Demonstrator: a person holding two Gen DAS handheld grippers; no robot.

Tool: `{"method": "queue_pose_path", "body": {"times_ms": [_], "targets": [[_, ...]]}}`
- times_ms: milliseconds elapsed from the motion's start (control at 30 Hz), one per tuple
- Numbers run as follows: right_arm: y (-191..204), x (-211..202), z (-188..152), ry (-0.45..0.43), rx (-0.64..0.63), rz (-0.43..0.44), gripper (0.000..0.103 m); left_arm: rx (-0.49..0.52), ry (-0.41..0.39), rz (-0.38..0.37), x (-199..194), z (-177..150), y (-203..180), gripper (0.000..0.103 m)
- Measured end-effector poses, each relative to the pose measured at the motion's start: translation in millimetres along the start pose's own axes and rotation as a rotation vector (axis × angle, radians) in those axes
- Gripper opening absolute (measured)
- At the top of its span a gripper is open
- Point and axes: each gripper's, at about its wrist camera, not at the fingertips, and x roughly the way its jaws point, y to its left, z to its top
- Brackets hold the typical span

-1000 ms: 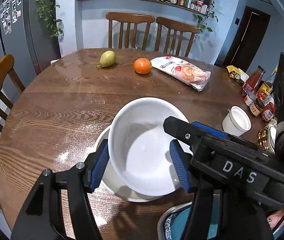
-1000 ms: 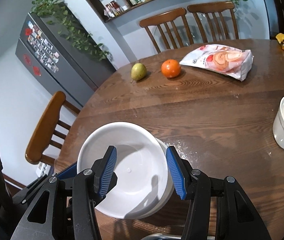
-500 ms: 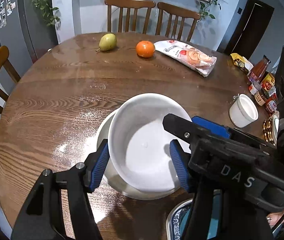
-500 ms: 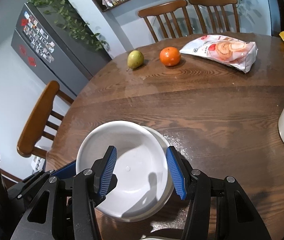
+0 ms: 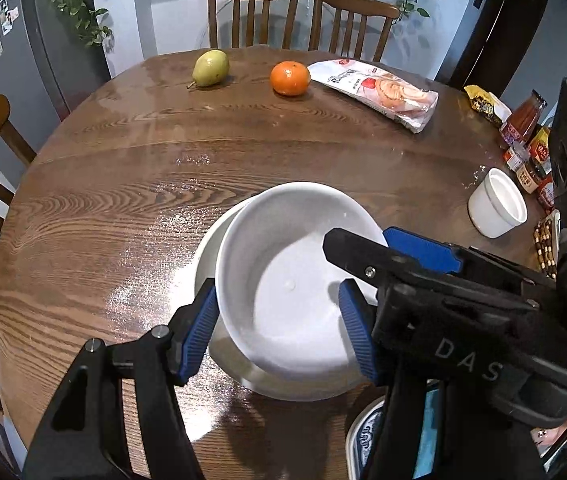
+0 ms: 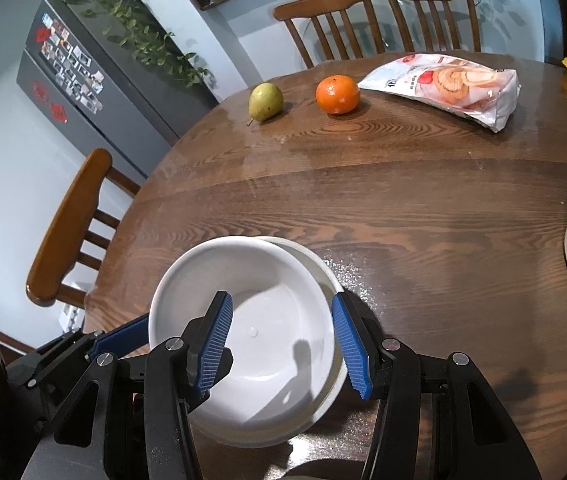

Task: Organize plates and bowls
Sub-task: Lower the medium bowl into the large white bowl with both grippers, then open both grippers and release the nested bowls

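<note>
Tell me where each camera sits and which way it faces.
Left wrist: on the left gripper, looking across the round wooden table; its blue-padded fingers straddle the white ceramic bowl's near-left rim, right gripper intruding.
Right wrist: on the right gripper, facing likewise; its fingers straddle the bowl's right rim.
Shared: bowl, green pear, orange mandarin.

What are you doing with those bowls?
Two hand-held grippers, left and right, are both at the top white bowl, one on each side. It sits tilted in a second bowl on the table, not nested flat yet. Both grippers look open around the rim, so I can't tell if either is squeezing it. A pear, an orange, a snack bag and a white cup sit farther off.
</note>
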Motion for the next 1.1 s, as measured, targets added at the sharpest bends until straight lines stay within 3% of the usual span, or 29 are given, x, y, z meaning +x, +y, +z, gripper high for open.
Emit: {"method": "queue_pose_path", "body": {"times_ms": [200, 533, 633, 900, 1100], "targets": [[5.3, 6.4, -2.7, 0.018, -0.023, -0.002, 0.055, 0.009, 0.040, 0.045, 12.4, 0.0, 0.8, 0.064], [2.4, 7.7, -1.1, 0.012, -0.016, 0.017, 0.055, -0.013, 0.059, 0.039, 20.9, 3.3, 6.8, 0.066], [1.9, 6.8, -0.5, 0.009, -0.016, 0.035, 0.061, -0.017, 0.068, 0.023, 20.8, 4.5, 8.2, 0.068], [3.3, -10.6, 3.9, -0.046, -0.030, 0.029, 0.061, -0.034, 0.018, 0.013, 6.5, 8.1, 13.2, 0.079], [-14.7, -12.4, 9.7, -0.025, 0.061, 0.002, 0.061, -0.104, 0.013, 0.027, 6.8, 15.1, 31.0, 0.083]]}}
